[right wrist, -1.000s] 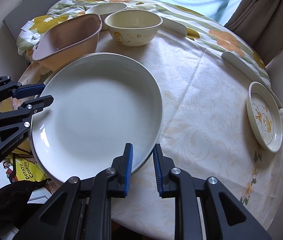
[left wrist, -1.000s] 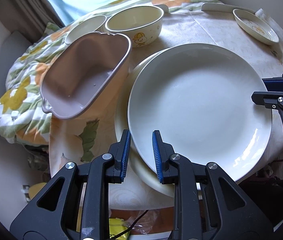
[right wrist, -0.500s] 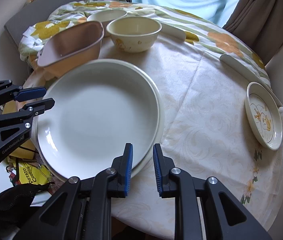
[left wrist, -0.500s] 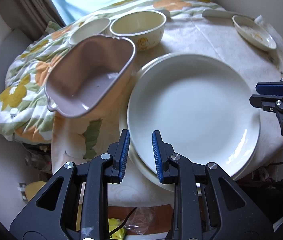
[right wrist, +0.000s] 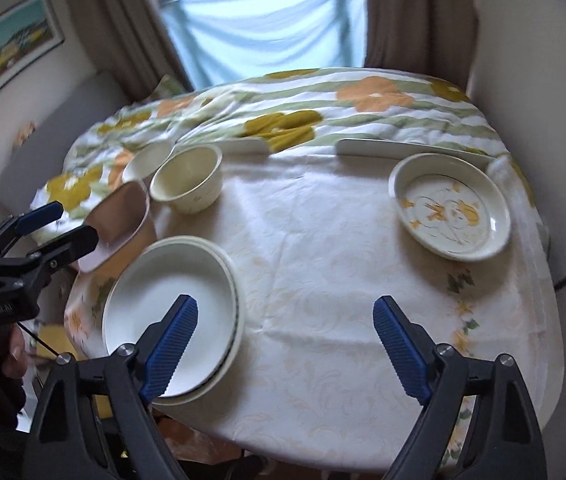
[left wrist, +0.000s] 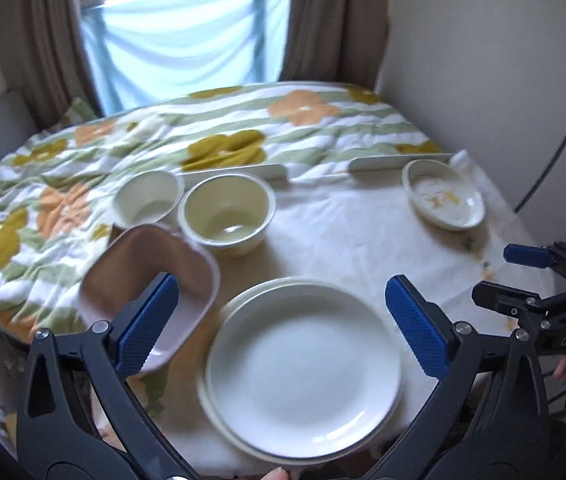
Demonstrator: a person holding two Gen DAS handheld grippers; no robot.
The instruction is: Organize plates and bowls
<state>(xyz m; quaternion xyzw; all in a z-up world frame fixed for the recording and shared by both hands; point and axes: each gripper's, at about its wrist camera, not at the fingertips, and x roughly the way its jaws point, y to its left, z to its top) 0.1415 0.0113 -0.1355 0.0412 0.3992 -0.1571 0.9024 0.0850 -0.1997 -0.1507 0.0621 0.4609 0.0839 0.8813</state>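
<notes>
Now both grippers, left gripper (left wrist: 279, 324) and right gripper (right wrist: 287, 344), hang spread and empty; next, approach the patterned shallow ceramic dish (right wrist: 449, 206) at its rim.

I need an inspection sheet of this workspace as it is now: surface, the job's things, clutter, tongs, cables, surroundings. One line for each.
Surface: round table under a pale cloth; floral quilt over its far part.
Job's things: white plate stacked on a second plate at the near edge; pink dish, cream bowl and small bowl at the left; printed dish alone at the right.
Clutter: two flat white pieces by the quilt's edge.
Tongs: left tongs open, empty; right tongs open, empty.
Cables: thin dark line along the right wall.
Surroundings: window, curtains, framed picture.
</notes>
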